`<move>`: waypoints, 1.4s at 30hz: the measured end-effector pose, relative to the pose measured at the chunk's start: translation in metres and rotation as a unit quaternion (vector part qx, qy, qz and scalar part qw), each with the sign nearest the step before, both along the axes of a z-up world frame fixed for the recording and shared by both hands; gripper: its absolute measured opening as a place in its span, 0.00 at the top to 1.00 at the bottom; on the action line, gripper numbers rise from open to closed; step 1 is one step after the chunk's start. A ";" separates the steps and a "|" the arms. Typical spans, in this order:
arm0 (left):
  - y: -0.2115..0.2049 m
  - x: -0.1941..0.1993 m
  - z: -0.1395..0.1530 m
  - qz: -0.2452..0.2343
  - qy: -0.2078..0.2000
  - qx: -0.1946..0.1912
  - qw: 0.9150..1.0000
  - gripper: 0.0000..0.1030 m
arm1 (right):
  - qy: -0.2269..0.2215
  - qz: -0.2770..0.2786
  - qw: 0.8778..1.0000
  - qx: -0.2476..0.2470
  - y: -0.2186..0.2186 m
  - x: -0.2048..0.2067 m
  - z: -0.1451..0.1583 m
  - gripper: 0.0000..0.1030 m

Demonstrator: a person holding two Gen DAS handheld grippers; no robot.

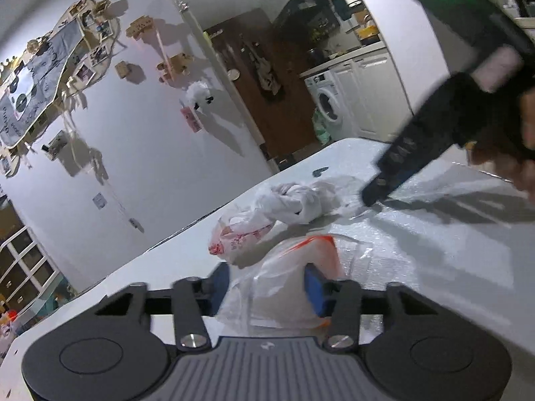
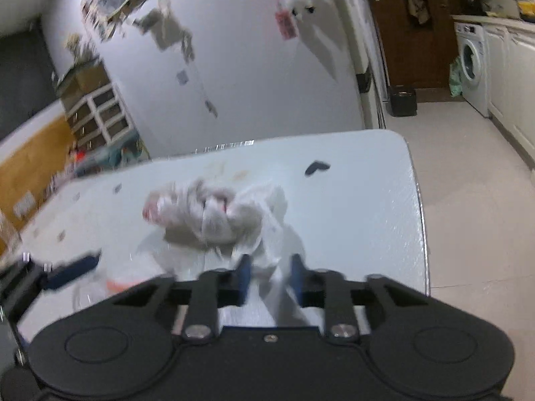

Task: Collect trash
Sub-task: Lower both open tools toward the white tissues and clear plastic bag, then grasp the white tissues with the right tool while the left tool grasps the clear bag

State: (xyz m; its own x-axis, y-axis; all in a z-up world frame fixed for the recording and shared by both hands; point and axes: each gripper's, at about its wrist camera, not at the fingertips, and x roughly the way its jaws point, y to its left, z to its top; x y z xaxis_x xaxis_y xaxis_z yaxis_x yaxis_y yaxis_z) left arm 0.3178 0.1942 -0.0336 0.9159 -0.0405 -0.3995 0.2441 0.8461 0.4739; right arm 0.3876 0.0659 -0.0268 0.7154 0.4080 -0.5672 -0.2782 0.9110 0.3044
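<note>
1. Thin, slippery plastic is what both hands are dealing with: a clear bag with an orange strip (image 1: 294, 267) lies on the pale tabletop (image 1: 434, 234), and the left gripper (image 1: 267, 284) has its jaws pressed in on the bag's crumpled top.
2. The white bag (image 2: 214, 214), knotted and bunched, sits near the middle of the tabletop; a loose tail of it runs back between the jaws of the right gripper (image 2: 271, 280), which are pinched tight on that tail.
3. A third bag with red print (image 1: 234, 237) lies just beside the white one, touching or nearly so, and no gripper holds it.
4. Risk: film this thin could slide out of either grip when lifted, especially the white tail, since only a narrow strip seems caught.
5. Risk: pulling the white bag may drag the red-printed bag along with it.
6. Risk: the two grippers work close together, so their tips could clash.
7. Room: the far and right edges of the tabletop are near the white bag, with open floor (image 2: 468, 167) beyond; a small dark scrap (image 2: 316, 167) lies close to the far edge.
</note>
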 end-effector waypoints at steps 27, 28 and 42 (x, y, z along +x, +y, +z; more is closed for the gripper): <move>0.065 -0.021 0.039 0.054 -0.012 -0.291 0.955 0.83 | -0.004 -0.036 0.999 0.016 0.006 0.007 0.011 0.60; 0.067 -0.022 0.040 0.056 -0.013 -0.294 0.954 0.83 | 0.000 -0.040 0.999 0.015 0.008 0.012 0.006 0.60; 0.070 -0.030 0.039 0.085 -0.024 -0.325 0.942 0.85 | -0.023 0.036 0.999 -0.027 0.011 -0.055 0.016 0.96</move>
State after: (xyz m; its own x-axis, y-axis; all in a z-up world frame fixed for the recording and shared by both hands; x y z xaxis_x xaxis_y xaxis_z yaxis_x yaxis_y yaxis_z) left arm 0.2874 0.2645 0.0051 0.9476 -0.1139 -0.2985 0.0710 0.9860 -0.1510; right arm 0.3327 0.0773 -0.0111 0.7116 0.4290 -0.5564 -0.3565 0.9029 0.2402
